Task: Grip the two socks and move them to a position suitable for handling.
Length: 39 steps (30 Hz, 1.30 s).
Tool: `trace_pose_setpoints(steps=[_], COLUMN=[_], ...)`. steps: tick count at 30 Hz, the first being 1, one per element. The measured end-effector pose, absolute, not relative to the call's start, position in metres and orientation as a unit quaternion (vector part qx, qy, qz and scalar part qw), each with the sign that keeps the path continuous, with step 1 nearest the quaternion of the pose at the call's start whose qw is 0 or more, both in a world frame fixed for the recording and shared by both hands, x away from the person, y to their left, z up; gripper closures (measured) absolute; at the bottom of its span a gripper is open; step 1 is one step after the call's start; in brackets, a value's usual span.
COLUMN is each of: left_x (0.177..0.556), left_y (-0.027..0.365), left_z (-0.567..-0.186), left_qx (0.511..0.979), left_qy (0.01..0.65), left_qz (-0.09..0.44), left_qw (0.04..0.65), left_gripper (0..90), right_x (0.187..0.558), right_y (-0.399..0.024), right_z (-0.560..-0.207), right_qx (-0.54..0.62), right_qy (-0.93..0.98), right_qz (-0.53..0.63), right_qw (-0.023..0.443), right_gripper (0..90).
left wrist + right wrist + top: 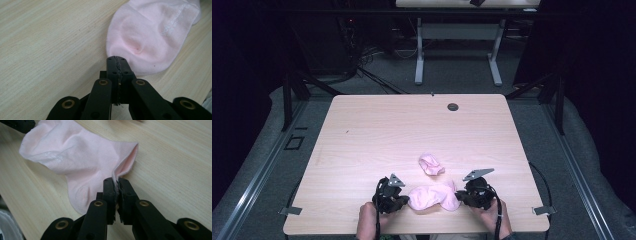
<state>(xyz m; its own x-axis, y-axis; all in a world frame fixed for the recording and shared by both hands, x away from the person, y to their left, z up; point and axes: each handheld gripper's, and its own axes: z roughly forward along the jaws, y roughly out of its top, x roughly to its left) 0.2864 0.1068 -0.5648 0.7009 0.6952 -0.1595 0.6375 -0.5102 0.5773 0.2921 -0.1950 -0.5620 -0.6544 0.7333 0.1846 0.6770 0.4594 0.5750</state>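
Observation:
A pale pink sock (432, 196) lies flat near the table's front edge, stretched between my two grippers. My left gripper (407, 200) is at its left end. In the left gripper view the jaws (116, 59) are pressed together on the rim of the sock's rounded toe (150, 32), which puckers toward them. My right gripper (458, 196) is at the right end. In the right gripper view it (117, 181) is shut on the edge of the sock's open cuff (125, 162), with fabric showing between the pads. A second pink sock (431, 164) sits balled up just behind.
The light wooden table (362, 130) has a dark cable hole (453, 106) near its far edge. Another desk frame (457, 35) stands beyond. The person's hands (367, 220) are at the front edge. The left gripper's black body (17, 125) shows at the far end of the sock.

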Motion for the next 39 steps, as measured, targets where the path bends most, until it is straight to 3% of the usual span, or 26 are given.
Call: trace_pose_setpoints(steps=[4,7,9,12,15,21,25,35,36,39], left_x=[0.288,0.292,0.293,0.296,0.297,0.296,0.295,0.299,0.300,0.305], left_y=[0.107,0.106,0.103,0.093,0.085,0.079,0.081,0.096,0.096,0.098], left_z=[-0.563,-0.561,-0.559,-0.558,-0.560,-0.562,-0.561,-0.557,-0.556,-0.548], left_qx=[0.860,0.853,0.853,0.863,0.872,0.883,0.888,0.887,0.885,0.878], left_qy=[0.393,0.402,0.400,0.388,0.381,0.367,0.358,0.357,0.359,0.366], left_qz=[0.045,0.035,0.038,0.038,0.043,0.059,0.065,0.072,0.075,0.084], left_qw=[0.323,0.331,0.332,0.321,0.304,0.286,0.281,0.285,0.286,0.296], left_gripper=[87.8,63.3,57.3,56.2,63.2,86.6,88.9,87.6,84.6,63.2], right_x=[0.291,0.291,0.292,0.292,0.291,0.291,0.290,0.293,0.293,0.296], right_y=[-0.198,-0.198,-0.197,-0.197,-0.196,-0.195,-0.195,-0.208,-0.207,-0.207], right_z=[-0.563,-0.563,-0.563,-0.563,-0.563,-0.563,-0.563,-0.559,-0.559,-0.554], right_qx=[0.411,0.407,0.406,0.405,0.405,0.404,0.403,0.408,0.407,0.407], right_qy=[0.853,0.856,0.856,0.857,0.856,0.856,0.856,0.853,0.851,0.847], right_qz=[0.318,0.315,0.317,0.316,0.319,0.320,0.320,0.323,0.328,0.339], right_qw=[0.045,0.049,0.049,0.051,0.051,0.052,0.052,0.045,0.046,0.041], right_gripper=[84.3,83.7,83.4,82.8,82.9,84.2,84.6,84.2,81.6,66.9])
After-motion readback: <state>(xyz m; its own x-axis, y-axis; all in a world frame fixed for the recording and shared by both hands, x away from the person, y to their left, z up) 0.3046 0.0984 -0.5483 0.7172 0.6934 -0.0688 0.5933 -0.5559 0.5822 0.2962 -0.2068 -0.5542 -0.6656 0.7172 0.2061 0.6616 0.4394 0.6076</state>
